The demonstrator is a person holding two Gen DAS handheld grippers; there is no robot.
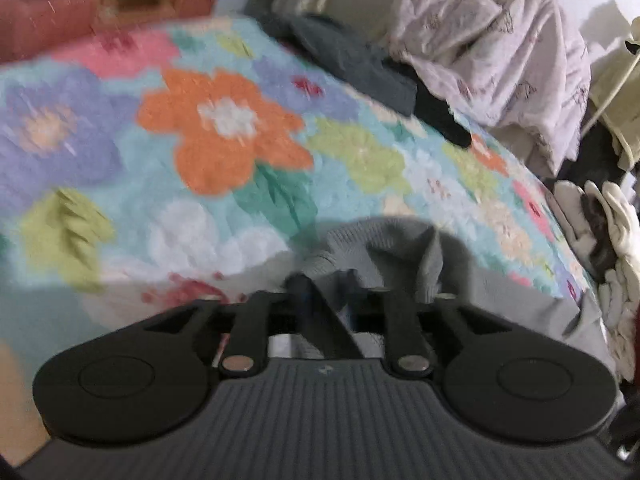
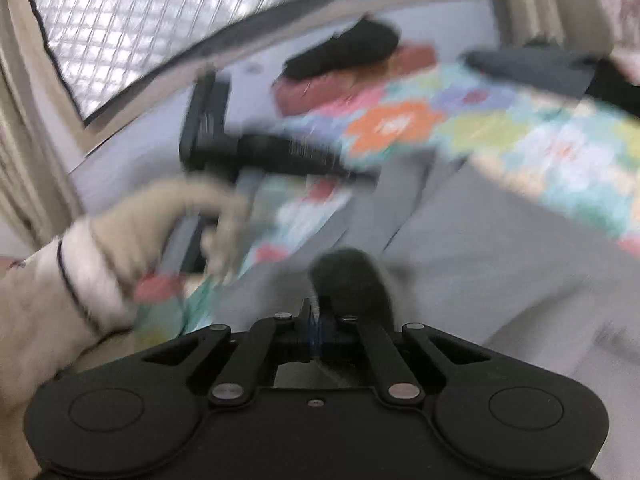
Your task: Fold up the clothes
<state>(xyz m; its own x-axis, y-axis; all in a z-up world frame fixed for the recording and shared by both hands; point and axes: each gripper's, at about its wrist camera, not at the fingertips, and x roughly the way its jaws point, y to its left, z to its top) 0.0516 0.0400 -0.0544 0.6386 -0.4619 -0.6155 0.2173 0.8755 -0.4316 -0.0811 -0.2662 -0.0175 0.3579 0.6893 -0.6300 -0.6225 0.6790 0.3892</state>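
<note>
With both pairs of fingers pinching the grey garment (image 1: 384, 240) above the floral bedspread (image 1: 224, 128), we should keep the left gripper (image 1: 320, 292) and right gripper (image 2: 316, 312) level, the edge taut between them.

No readable text in either view.
No legible labels, brands, numbers or signs; both wrist views are motion-blurred, and faint marks on the pale printed fabric (image 1: 492, 40) at the back are too small to tell.

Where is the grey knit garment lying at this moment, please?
The grey knit garment lies at the near edge of the floral blanket, bunched in the left claw; the right wrist view shows the right claw gripping it too.
</note>
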